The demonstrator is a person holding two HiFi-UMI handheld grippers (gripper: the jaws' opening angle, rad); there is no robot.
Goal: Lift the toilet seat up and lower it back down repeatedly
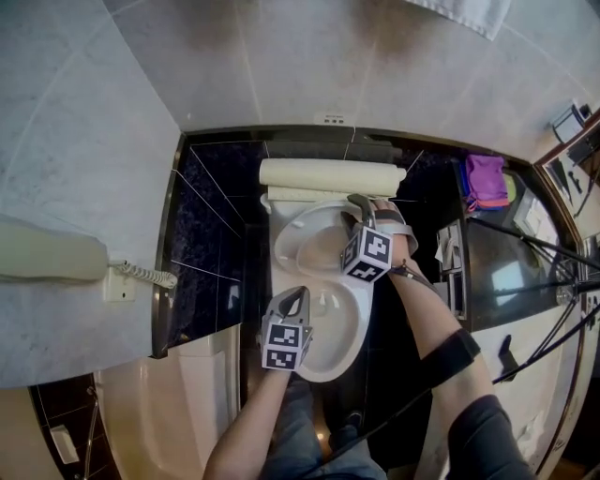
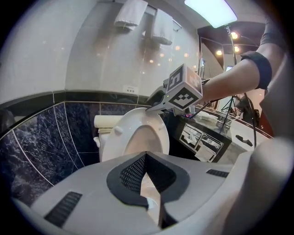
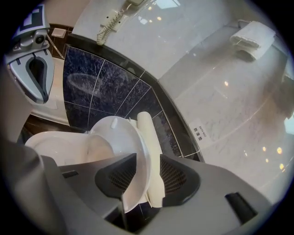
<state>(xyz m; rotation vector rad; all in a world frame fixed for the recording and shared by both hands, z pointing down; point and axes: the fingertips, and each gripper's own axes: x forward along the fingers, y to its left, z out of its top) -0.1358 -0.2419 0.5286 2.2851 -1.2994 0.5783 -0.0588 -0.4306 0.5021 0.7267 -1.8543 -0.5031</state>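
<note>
Right gripper [image 3: 148,172] jaws apart, raised seat [image 3: 115,137] rim between them, unclamped. Left gripper [image 2: 146,158] jaws together, nothing between, seat beyond tips.

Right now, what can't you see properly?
Print on the wall label: right gripper view, too small.
Right rim of the toilet seat: head view, behind the right hand-held gripper.
Most of the toilet bowl: left gripper view, behind the left hand-held gripper.
Rest of the towel: head view, cut by top edge.

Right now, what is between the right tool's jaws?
The rim of the raised white plastic toilet seat stands inside the open right tool, seen in the right gripper view.
</note>
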